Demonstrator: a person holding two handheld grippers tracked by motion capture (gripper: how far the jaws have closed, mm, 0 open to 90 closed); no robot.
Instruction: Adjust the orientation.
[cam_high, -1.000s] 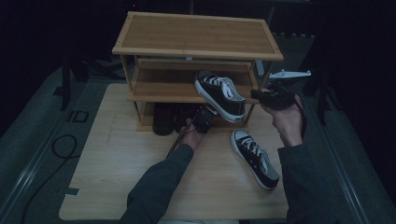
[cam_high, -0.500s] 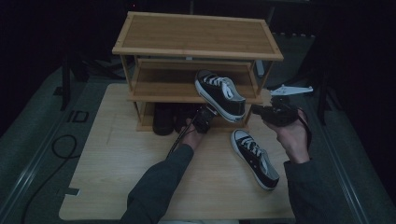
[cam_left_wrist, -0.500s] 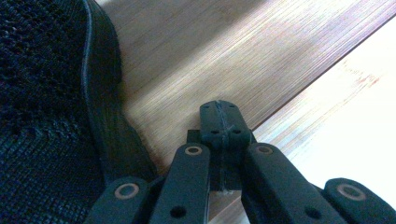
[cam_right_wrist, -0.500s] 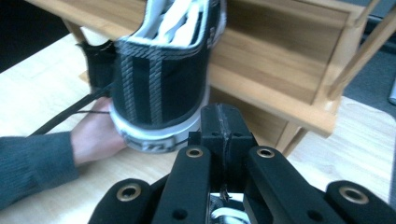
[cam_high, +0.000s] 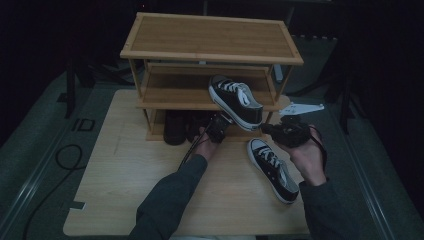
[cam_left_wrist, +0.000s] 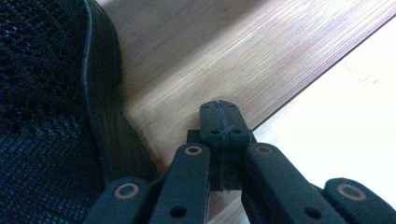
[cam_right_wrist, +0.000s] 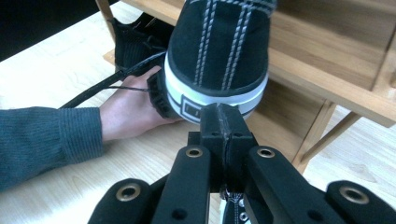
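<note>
A black sneaker with white laces (cam_high: 235, 97) lies tilted on the middle shelf of a wooden shoe rack (cam_high: 210, 37), its heel (cam_right_wrist: 219, 70) hanging over the front edge. Its twin (cam_high: 272, 167) lies on the table at the right. My left gripper (cam_high: 218, 131) sits low under the overhanging heel, by the bottom shelf; its jaws (cam_left_wrist: 219, 114) are shut with nothing in them, beside a dark mesh shoe (cam_left_wrist: 42, 93). Just in front of the heel, my right gripper (cam_high: 267, 130) is shut and empty (cam_right_wrist: 222, 119).
Dark shoes (cam_high: 175, 125) stand on the bottom shelf at the left. The rack stands at the back of a light wooden table (cam_high: 125, 190). A black cable (cam_high: 60, 160) loops on the grey floor at the left.
My right gripper has come down and toward me, from beside the middle shelf to table level behind the sneaker's heel. The left gripper and both sneakers have stayed put.
</note>
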